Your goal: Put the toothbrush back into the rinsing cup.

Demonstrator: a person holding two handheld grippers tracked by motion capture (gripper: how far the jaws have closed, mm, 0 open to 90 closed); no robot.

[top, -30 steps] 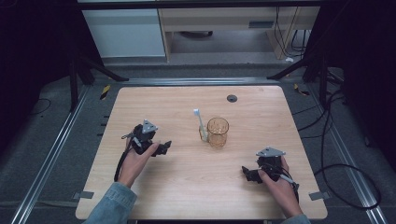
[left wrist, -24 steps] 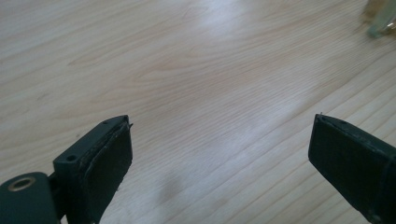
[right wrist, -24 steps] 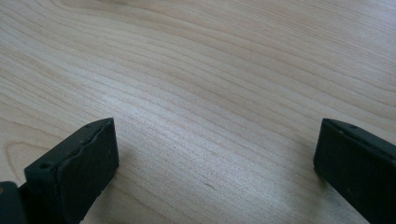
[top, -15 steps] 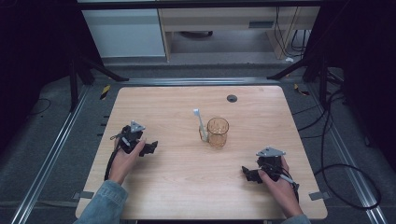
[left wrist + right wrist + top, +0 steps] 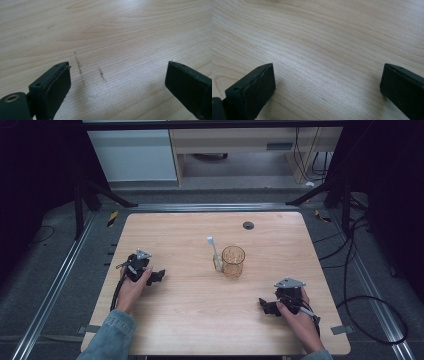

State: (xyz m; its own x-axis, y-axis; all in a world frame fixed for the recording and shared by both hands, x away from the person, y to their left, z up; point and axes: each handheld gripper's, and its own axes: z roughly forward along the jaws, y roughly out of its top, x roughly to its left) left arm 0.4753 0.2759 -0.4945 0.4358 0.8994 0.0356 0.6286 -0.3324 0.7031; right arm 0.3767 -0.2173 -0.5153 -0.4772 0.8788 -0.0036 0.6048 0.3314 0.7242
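Your left gripper (image 5: 159, 276) lay low on the bench (image 5: 190, 320) at its left edge, jaws wide apart with nothing between them; since the earlier frames you had drawn it back toward that edge, away from the centre. The toothbrush (image 5: 214, 252) leaned upright against the amber cup (image 5: 233, 261) in the middle of the bench, well apart from both hands. A reach for either could have knocked the brush loose or tipped the light cup, since they touched. Your right gripper (image 5: 264, 306), jaws also spread and empty, had not moved from the near right corner
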